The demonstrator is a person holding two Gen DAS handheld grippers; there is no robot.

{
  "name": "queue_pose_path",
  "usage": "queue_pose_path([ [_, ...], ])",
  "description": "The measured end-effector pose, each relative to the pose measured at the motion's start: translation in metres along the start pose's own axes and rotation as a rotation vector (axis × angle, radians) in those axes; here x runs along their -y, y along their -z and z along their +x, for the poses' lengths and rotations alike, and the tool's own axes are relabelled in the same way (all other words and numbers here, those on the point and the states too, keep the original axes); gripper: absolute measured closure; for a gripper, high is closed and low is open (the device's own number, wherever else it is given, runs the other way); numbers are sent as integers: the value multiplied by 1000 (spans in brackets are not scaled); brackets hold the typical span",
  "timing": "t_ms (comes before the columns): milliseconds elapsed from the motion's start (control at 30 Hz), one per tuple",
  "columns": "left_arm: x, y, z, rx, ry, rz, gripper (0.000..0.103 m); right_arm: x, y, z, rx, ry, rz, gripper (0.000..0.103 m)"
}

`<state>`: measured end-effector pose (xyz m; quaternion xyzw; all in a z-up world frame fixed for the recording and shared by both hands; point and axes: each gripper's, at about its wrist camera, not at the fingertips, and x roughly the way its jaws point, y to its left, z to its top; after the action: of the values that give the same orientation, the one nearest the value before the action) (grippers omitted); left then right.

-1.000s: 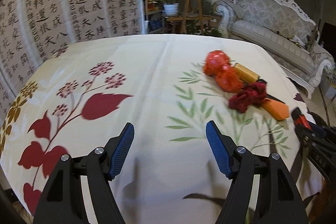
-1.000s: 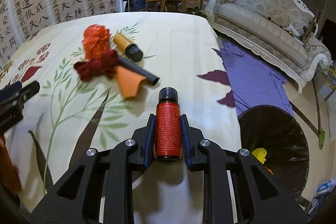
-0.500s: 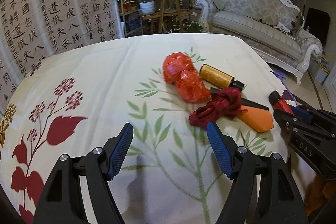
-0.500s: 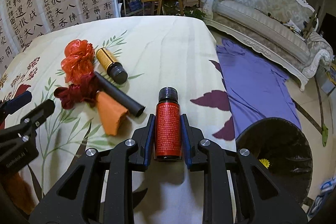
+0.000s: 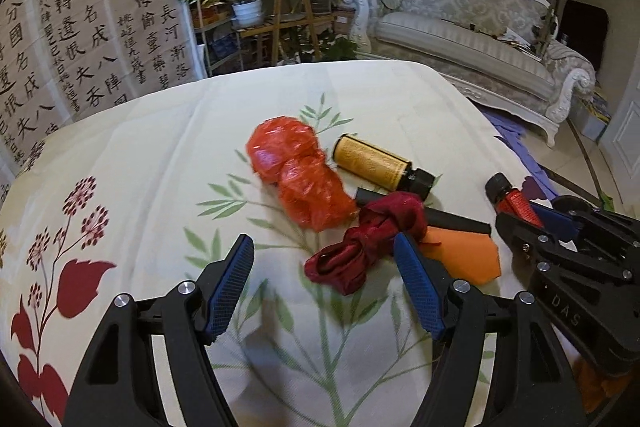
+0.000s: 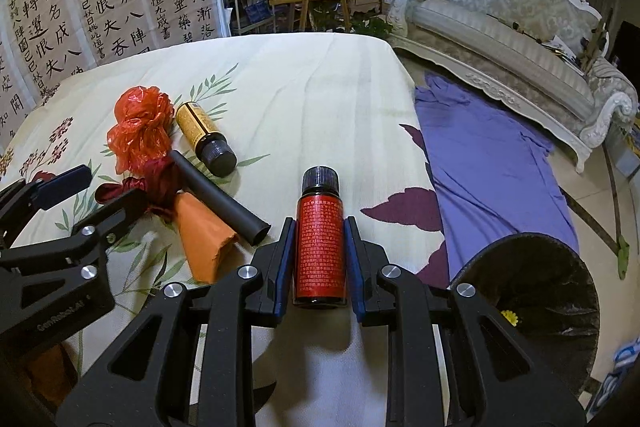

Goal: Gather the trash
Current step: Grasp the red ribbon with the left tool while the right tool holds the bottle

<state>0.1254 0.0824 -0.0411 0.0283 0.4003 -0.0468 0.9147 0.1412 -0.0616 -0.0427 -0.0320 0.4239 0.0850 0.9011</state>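
Note:
My right gripper (image 6: 319,231) is shut on a red-labelled bottle (image 6: 320,239) with a black cap, held above the table's right part; it also shows in the left wrist view (image 5: 514,201). My left gripper (image 5: 325,259) is open and empty, just short of a dark red knotted ribbon (image 5: 370,241). Behind it lie crumpled red plastic (image 5: 298,169), a yellow-labelled bottle (image 5: 378,163), a black tube (image 5: 460,219) and orange paper (image 5: 466,257). The same pile shows in the right wrist view: plastic (image 6: 138,131), yellow bottle (image 6: 204,135), tube (image 6: 220,197), paper (image 6: 202,241).
The table has a cream flowered cloth (image 6: 304,99). A black-lined trash bin (image 6: 536,287) stands on the floor by the table's right edge. A purple cloth (image 6: 488,163) lies on the floor before a white sofa (image 6: 500,27). A calligraphy screen (image 5: 80,15) and plants stand behind.
My left gripper has swung right and closer to the trash pile, still open. My right gripper has kept the red bottle and shifted slightly to the right.

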Motion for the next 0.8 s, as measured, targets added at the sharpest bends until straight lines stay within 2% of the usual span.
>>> queue_pose_path([
  [100, 3, 1, 3, -19, 33, 16, 52, 0, 0, 0, 0, 1, 0, 80],
  [167, 3, 3, 4, -32, 49, 12, 66, 0, 0, 0, 0, 3, -2, 80],
  [267, 1, 4, 4, -38, 70, 5, 73, 0, -1, -1, 0, 4, -4, 80],
  [533, 3, 13, -6, -28, 80, 3, 78, -4, 2, -3, 2, 14, -16, 80],
  [800, 0, 28, -23, -12, 68, -23, 79, -8, 21, -18, 4, 15, -13, 80],
])
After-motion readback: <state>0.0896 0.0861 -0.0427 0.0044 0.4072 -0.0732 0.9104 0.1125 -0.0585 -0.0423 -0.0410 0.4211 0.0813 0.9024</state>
